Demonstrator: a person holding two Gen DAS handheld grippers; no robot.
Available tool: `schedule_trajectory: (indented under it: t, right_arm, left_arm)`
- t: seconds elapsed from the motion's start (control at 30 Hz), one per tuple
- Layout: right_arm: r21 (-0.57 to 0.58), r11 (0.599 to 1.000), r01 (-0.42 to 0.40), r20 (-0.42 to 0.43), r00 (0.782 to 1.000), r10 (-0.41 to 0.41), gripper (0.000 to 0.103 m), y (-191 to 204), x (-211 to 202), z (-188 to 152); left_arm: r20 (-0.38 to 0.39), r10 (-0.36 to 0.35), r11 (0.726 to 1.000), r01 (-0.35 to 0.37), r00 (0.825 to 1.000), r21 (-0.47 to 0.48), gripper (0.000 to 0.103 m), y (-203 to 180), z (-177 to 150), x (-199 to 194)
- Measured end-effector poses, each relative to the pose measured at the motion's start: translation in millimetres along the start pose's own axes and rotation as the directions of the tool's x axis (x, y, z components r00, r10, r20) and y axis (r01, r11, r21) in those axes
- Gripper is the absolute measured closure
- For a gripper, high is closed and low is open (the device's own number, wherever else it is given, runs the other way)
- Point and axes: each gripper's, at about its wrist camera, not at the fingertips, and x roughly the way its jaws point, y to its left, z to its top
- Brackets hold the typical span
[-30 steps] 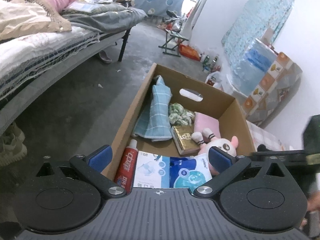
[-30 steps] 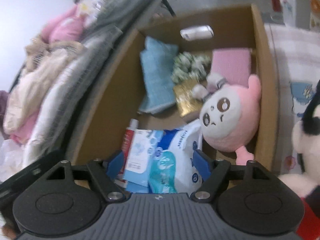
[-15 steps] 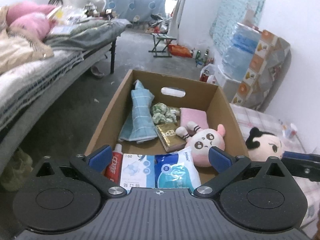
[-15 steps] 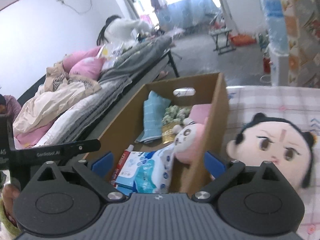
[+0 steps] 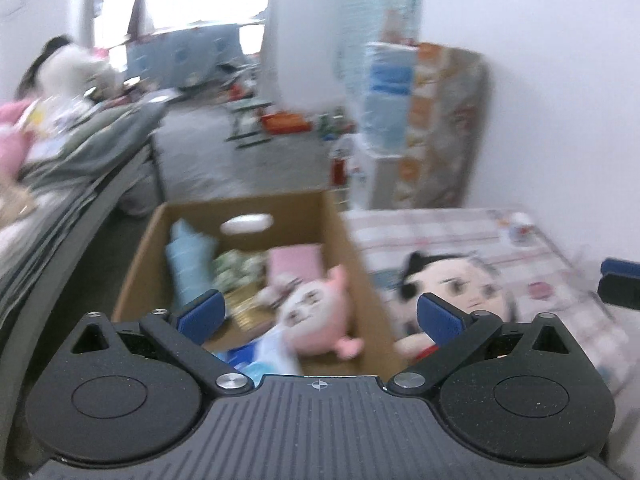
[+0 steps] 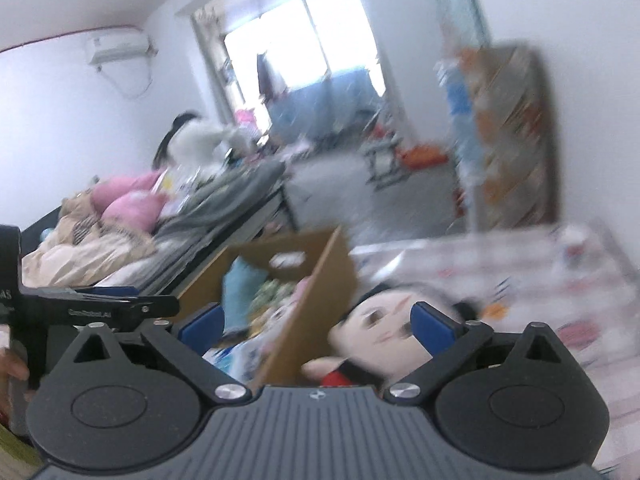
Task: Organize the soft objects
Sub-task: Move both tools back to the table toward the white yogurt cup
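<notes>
A cardboard box point(image 5: 344, 240) stands on the floor, holding a pink plush point(image 5: 316, 312), a blue towel point(image 5: 188, 264), a pink cloth point(image 5: 294, 260) and wipe packs. A black-haired doll point(image 5: 460, 292) lies on a checked mat right of the box; it also shows in the right wrist view point(image 6: 380, 324). My left gripper point(image 5: 320, 312) is open and empty above the box's near right corner. My right gripper point(image 6: 316, 322) is open and empty, over the box wall point(image 6: 316, 292) and the doll. Both views are blurred.
A bed point(image 5: 80, 160) with bedding runs along the left. A checked mat point(image 5: 480, 236) lies right of the box. Water bottles and a patterned screen point(image 5: 432, 128) stand by the far wall. A person point(image 6: 192, 144) sits at the back.
Both grippers rose and swung right, away from inside the box. The doll on the mat has come into both views. Both jaws stay open.
</notes>
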Motion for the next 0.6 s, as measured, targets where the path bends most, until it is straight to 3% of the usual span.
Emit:
schedule_trajectory:
  t: [0.13, 0.23, 0.3, 0.43, 0.6]
  right_arm:
    - [-0.018, 0.997, 0.076, 0.083, 0.994, -0.075, 0.046, -27.2, -39.2, 24.8]
    - [0.015, 0.997, 0.081, 0.107, 0.991, -0.082, 0.046, -50.7, -56.0, 47.2]
    - [0.031, 0.996, 0.08, 0.119, 0.989, -0.083, 0.046, -66.7, -61.6, 62.5]
    - [0.067, 0.994, 0.089, 0.12, 0.988, -0.097, 0.046, -100.5, -58.0, 89.4]
    - [0.111, 0.988, 0.107, 0.066, 0.991, -0.114, 0.046, -143.3, -25.4, 110.4]
  left_arm:
    - [-0.009, -0.124, 0.991, 0.124, 0.992, 0.04, 0.0, -33.6, 34.8, -1.0]
    - [-0.014, -0.208, 0.978, 0.209, 0.978, 0.015, 0.0, -55.3, 63.9, 2.2]
    - [-0.008, -0.228, 0.973, 0.228, 0.974, 0.016, 0.0, -71.1, 80.3, 6.6]
    - [-0.032, -0.283, 0.959, 0.283, 0.959, 0.001, 0.0, -105.4, 106.7, 25.1]
    - [-0.089, -0.332, 0.943, 0.332, 0.939, -0.021, 0.0, -143.6, 126.6, 62.6]
